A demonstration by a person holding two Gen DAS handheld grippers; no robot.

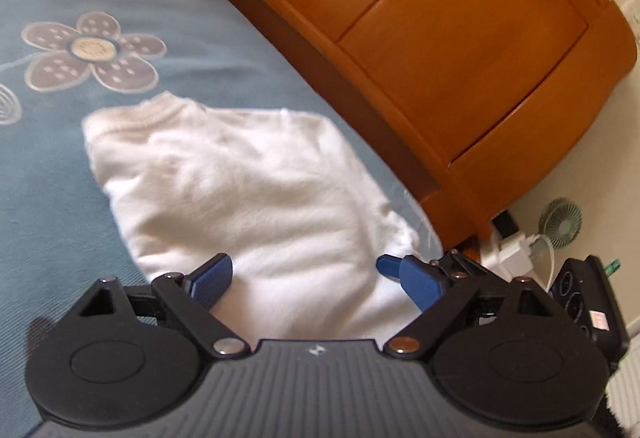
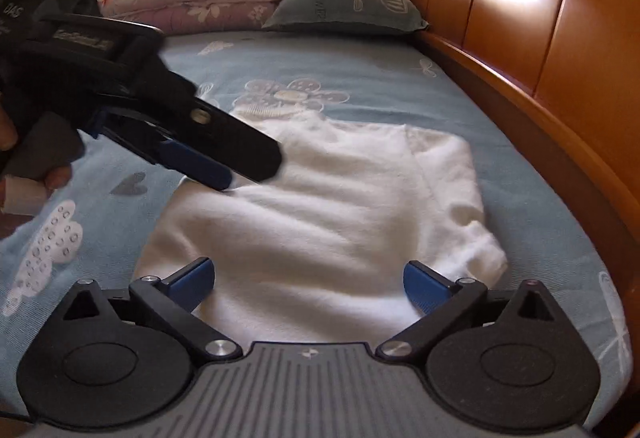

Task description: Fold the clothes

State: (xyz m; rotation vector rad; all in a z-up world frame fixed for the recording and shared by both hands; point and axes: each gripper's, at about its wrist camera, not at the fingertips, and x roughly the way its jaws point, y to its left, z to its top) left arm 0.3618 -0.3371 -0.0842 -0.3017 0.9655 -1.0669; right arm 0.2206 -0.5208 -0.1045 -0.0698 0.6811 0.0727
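both hand-held grippers open over white sweater [image 2: 320,206], blue bedsheet [image 2: 360,78].

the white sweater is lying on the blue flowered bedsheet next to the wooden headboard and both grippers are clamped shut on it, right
Not quite. The white sweater does lie on the blue flowered bedsheet beside the wooden headboard, but both wrist views show the left gripper and right gripper open, gripping nothing.
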